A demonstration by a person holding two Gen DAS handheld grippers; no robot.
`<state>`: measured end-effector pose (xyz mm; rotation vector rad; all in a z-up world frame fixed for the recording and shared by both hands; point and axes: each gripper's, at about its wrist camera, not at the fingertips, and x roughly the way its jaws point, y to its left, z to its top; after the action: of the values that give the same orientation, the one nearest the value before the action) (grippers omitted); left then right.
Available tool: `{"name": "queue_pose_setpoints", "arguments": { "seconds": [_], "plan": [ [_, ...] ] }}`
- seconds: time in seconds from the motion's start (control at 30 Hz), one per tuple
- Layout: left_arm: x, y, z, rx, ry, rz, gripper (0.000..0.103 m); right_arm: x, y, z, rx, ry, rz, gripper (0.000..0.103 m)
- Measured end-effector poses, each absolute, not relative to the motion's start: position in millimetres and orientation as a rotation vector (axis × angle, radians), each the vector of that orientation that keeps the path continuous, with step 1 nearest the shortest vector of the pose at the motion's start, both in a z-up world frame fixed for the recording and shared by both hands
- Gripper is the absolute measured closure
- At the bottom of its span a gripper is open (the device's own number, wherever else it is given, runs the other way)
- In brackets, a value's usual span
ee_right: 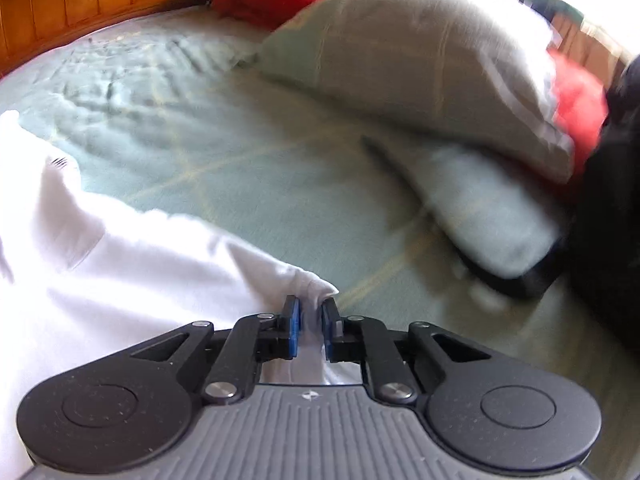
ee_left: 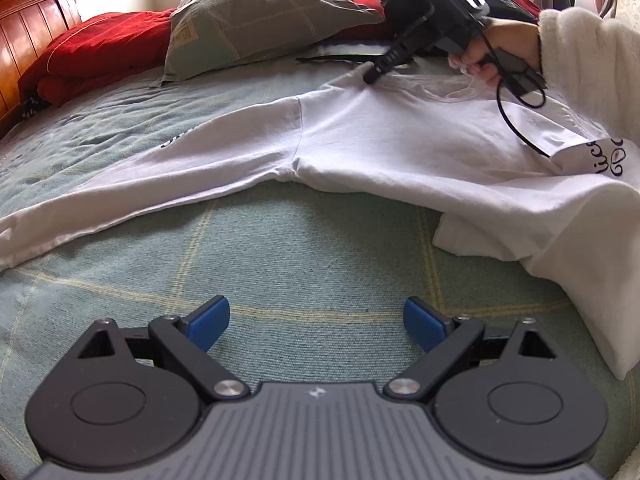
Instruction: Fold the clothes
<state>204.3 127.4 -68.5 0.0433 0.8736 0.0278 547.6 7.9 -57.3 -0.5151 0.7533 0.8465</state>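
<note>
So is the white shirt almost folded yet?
Not yet, it's only just starting. The white shirt lies spread on the bed, with one long sleeve stretched out flat and nothing clearly folded. The right tool is pinching an edge of the shirt; the left tool is open and empty above the blanket. Sleeves and body are left to fold.

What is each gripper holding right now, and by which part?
The right gripper is shut on the white shirt, pinching a bunched fold at its far edge, near the neckline. The left gripper is open over the bedspread and holds nothing.
</note>
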Motion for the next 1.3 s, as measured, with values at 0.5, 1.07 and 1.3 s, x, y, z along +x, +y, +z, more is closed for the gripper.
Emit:
{"name": "queue_pose_setpoints", "arguments": {
  "seconds": [0.5, 1.07, 1.3],
  "plan": [
    [199.8, 135.1, -61.8, 0.032, 0.865, 0.052, 0.009, 557.4, -6.9, -24.5, -0.476, 0.764, 0.739, 0.07],
    [181.9, 91.8, -46.3, 0.134, 0.828, -0.084, 0.009, 407.9, -194.2, 50.3, -0.155, 0.778, 0.596, 0.025],
    [159.6, 84.1, -53.6, 0.175, 0.866, -0.118, 0.009, 325.1, -210.5, 30.7, 0.005, 0.85, 0.62, 0.019]
  ]
}}
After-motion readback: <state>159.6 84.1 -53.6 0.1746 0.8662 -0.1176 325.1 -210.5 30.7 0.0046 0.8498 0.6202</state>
